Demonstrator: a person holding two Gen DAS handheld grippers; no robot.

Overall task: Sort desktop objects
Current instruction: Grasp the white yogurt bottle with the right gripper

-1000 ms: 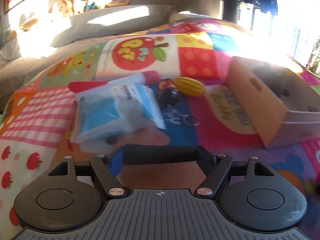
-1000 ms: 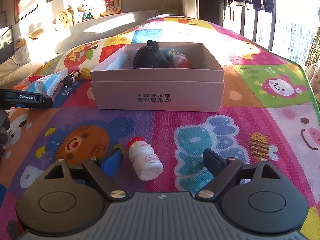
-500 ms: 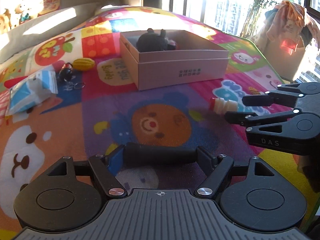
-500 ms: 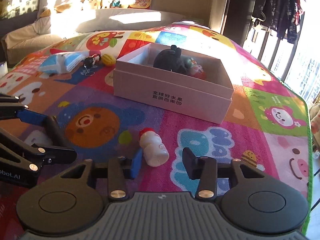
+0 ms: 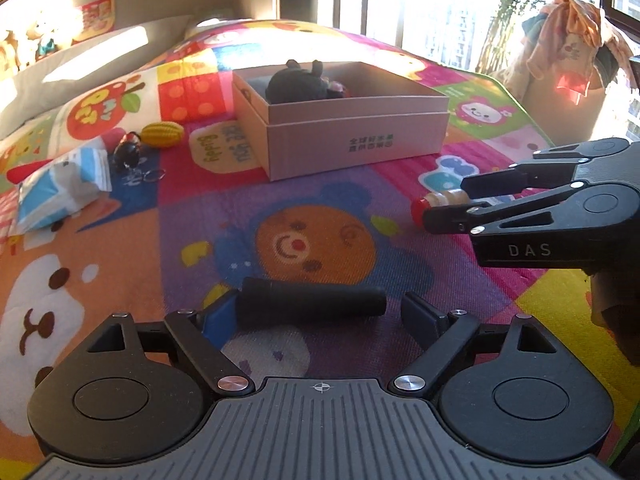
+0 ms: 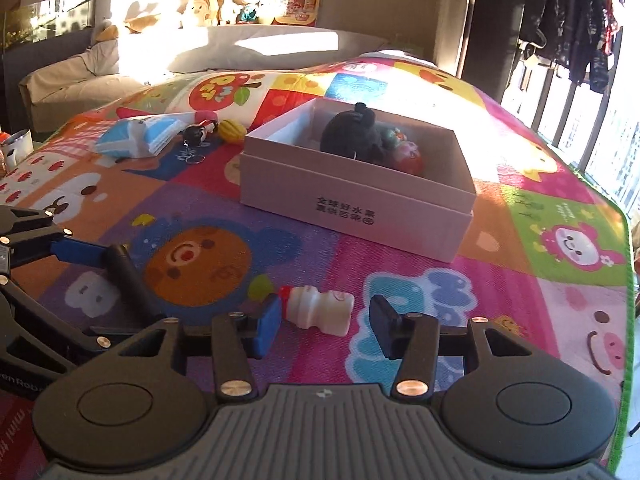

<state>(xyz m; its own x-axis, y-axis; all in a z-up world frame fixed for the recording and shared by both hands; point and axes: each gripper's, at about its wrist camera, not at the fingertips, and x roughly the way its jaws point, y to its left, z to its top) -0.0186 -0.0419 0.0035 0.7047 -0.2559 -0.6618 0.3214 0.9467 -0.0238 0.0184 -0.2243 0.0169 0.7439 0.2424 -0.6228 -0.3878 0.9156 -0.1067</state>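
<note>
White plastic and light, the small red-capped yoghurt bottle (image 6: 320, 310) lies on its side on the cartoon-print play mat (image 6: 520, 280) between the right gripper (image 6: 323, 326)'s fingers, whose jaws have just been widening and do not press it; it looks stiff but smooth, so its narrow waist seems the surest hold. The left gripper (image 5: 320, 314)'s jaws have just been opening around a black foam cylinder (image 5: 312, 302), touching only the blue finger (image 5: 218, 316). Beyond stands the pale pink cardboard box (image 6: 360, 204).
</note>
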